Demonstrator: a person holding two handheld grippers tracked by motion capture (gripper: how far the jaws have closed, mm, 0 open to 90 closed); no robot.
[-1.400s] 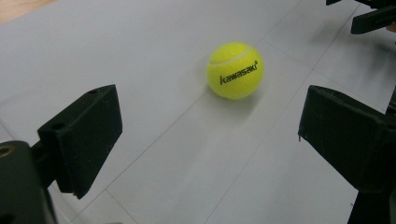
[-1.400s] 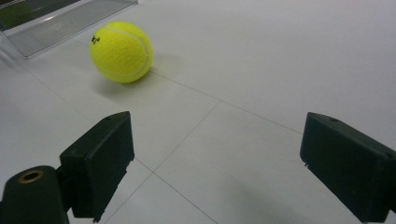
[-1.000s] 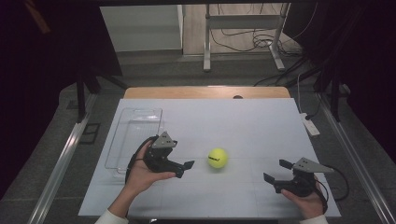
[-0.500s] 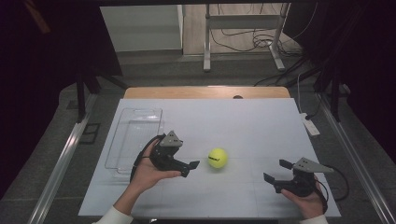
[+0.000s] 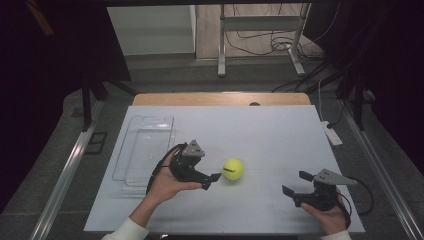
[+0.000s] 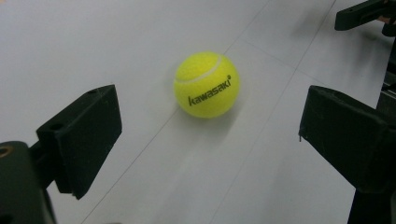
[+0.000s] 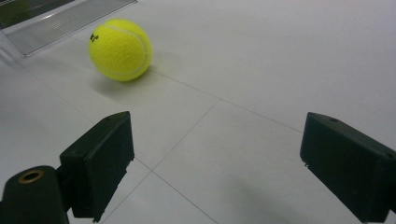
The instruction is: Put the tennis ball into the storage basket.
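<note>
Ball (image 6: 207, 84) lies straight ahead of the left gripper (image 5: 211, 180), centred between its spread jaws; right gripper (image 5: 296, 184), jaws also apart, sits well off.

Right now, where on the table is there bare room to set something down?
The far half of the white table, beyond the tennis ball, is bare. So is the stretch between the ball and the right gripper. It is crowded at left: the clear tray and the left gripper sit close together.

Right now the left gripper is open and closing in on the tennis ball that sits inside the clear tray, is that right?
Not quite. The tennis ball sits on the white table, outside the clear tray, as the high view shows. The left gripper is indeed open beside it.
</note>
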